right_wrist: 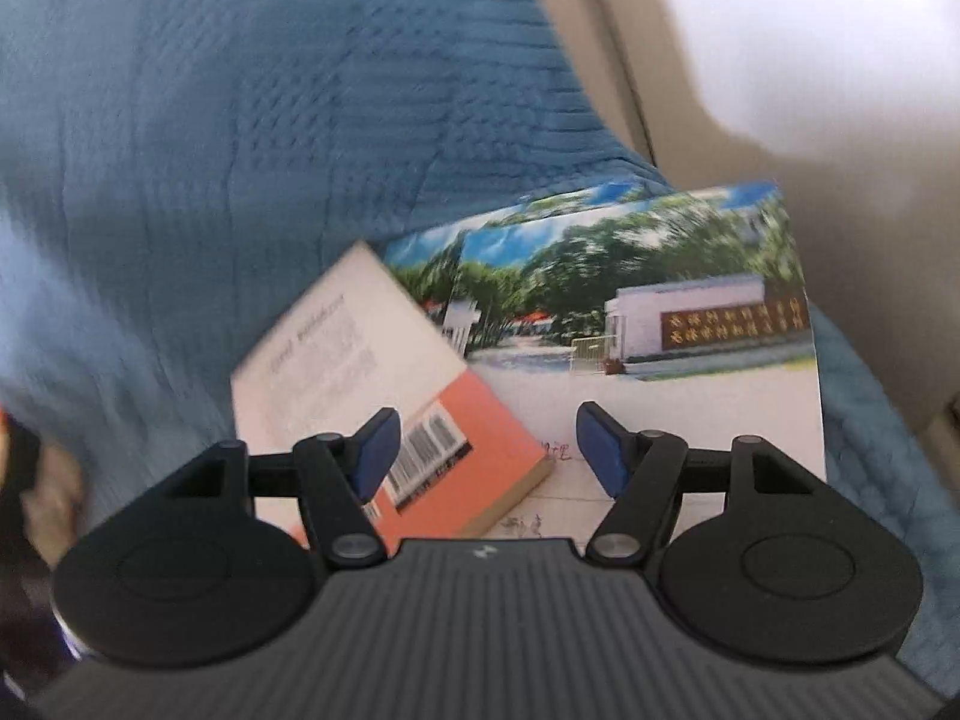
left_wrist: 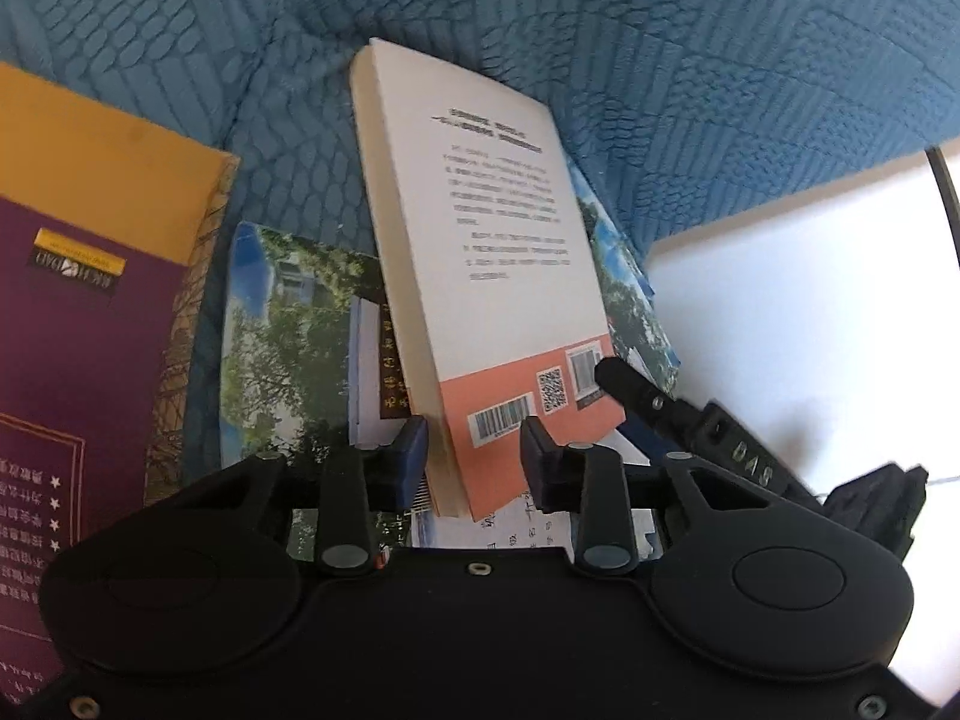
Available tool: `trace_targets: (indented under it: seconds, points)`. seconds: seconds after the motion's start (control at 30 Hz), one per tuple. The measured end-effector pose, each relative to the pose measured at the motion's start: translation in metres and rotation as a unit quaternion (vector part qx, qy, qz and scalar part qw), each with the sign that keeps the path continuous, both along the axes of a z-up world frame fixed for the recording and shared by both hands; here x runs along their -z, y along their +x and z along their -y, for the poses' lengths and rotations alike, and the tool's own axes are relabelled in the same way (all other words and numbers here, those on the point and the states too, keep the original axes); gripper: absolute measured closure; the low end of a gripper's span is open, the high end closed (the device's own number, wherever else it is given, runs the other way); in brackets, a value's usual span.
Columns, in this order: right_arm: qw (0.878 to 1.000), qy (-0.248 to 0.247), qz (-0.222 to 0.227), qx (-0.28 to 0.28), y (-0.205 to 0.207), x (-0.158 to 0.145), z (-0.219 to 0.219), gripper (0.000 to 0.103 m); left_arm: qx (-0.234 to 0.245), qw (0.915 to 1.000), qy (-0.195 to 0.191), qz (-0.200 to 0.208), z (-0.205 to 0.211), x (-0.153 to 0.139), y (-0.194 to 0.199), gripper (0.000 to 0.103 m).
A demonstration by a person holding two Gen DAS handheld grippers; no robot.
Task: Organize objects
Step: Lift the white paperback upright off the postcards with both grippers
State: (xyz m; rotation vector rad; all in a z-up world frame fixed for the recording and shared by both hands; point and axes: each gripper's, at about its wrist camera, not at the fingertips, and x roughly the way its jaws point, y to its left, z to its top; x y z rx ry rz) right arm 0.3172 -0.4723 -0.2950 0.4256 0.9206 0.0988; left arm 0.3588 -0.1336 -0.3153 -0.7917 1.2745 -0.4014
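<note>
The left tongs (left_wrist: pixel 474 456) are narrowed around the near bottom edge of a white and orange paperback (left_wrist: pixel 486 276). Its blue pads sit on either side of the book's thickness, at or very near the covers, so it appears gripped, with the book tilted up on its edge. The right tongs (right_wrist: pixel 486 450) stand wide apart and hold nothing, hovering over the same paperback's orange barcode corner (right_wrist: pixel 456 468).

The paperback leans over a glossy booklet (right_wrist: pixel 690 348) with a photograph of trees and a white gate building. A second copy peeks out beneath that booklet. To the left lies a larger purple and yellow book (left_wrist: pixel 90 312). Everything rests on a blue quilted bedspread (left_wrist: pixel 720 90), with a pale surface beyond its edge.

The step in hand looks like lifting the paperback to gather the books into a stack. Next, the left tongs need a firm hold while carrying the paperback clear of the booklet, then laying it flat and square on a pile.
</note>
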Motion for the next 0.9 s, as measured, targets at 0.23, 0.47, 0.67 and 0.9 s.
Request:
trace_targets:
  seconds: [0.23, 0.47, 0.67, 0.9]
  points:
    - [0.995, 0.095, -0.009, 0.023, -0.004, 0.002, 0.017, 0.032, -0.007, 0.9998, -0.006, -0.019, -0.008, 0.006, 0.001, 0.081]
    - [0.944, 0.322, 0.006, 0.069, -0.016, 0.019, 0.053, 0.032, -0.031, 0.9991, -0.013, -0.026, -0.017, 0.002, 0.004, 0.081]
    - [0.926, 0.372, 0.023, 0.066, -0.014, 0.017, 0.040, 0.036, -0.053, 0.9949, -0.076, -0.039, -0.026, 0.002, 0.003, 0.081]
    - [0.929, 0.358, -0.002, 0.098, -0.003, 0.022, 0.026, 0.086, -0.071, 0.9918, -0.102, -0.031, -0.040, -0.008, -0.001, 0.073]
